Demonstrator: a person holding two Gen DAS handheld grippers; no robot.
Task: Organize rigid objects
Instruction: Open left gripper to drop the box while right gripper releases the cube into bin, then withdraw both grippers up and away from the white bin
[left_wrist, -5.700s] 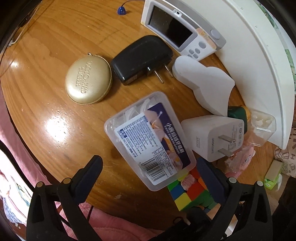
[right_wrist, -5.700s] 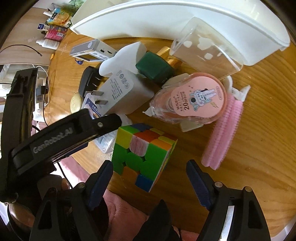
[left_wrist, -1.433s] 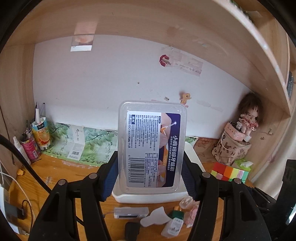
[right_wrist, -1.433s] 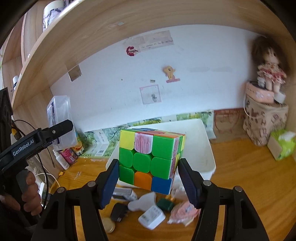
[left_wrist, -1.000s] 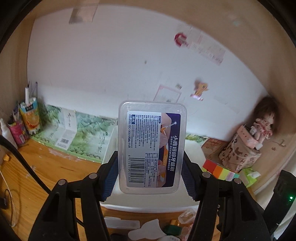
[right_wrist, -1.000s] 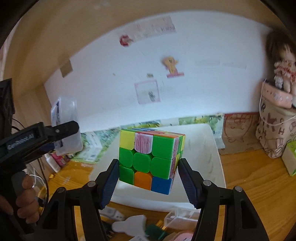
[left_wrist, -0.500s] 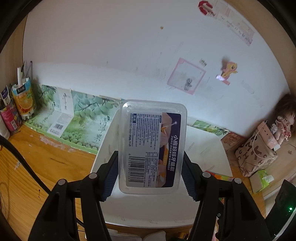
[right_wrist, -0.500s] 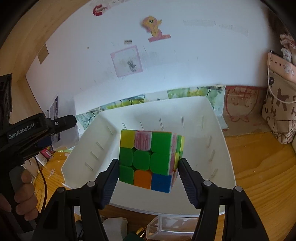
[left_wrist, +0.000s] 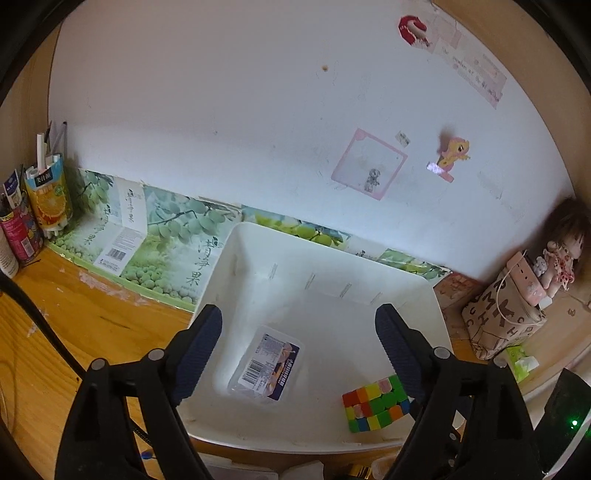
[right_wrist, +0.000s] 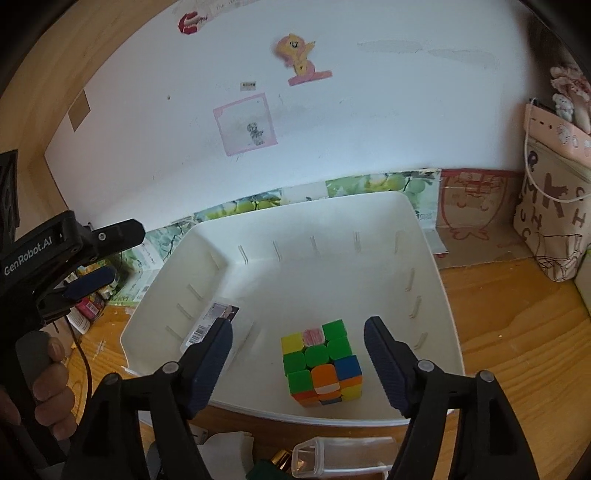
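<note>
Floss box (left_wrist: 265, 363), cube (right_wrist: 320, 363) seemingly in bin (right_wrist: 439, 295)

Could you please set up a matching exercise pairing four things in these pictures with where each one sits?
Things:
1. puzzle cube
2. clear plastic box
3. doll
4. juice carton

Places:
A. by the wall at the left end of the desk
B. on a patterned bag at the right end of the desk
C. flat on the floor of the white bin, left part
D. on the floor of the white bin, right part

Pairs: 1-D, 2-C, 3-B, 4-A
</note>
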